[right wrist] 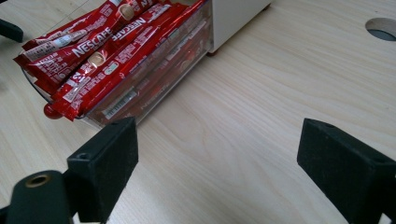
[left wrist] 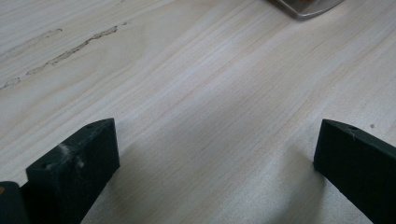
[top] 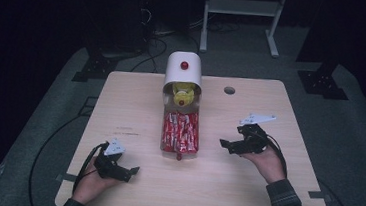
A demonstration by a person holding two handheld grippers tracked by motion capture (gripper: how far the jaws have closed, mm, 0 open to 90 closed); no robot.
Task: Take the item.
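**Both tools spread wide beside the drawer of red sachets**

In the high view a clear drawer full of red sachets lies at the centre of the frame on the pale wood counter, pulled out from a white box just above it. A second compartment with yellow contents sits at the mouth of the box.

The left tool is in the lower left of the frame, well apart from the drawer, which lies up and to its right. In the left gripper view its jaws stand far apart over bare wood, released and gripping nothing; a drawer corner shows at the top edge.

The right tool is right of centre, near the drawer, pointing toward it. In the right gripper view its jaws are wide open and empty, with the sachets in the upper left, just beyond the left jaw, not touching it
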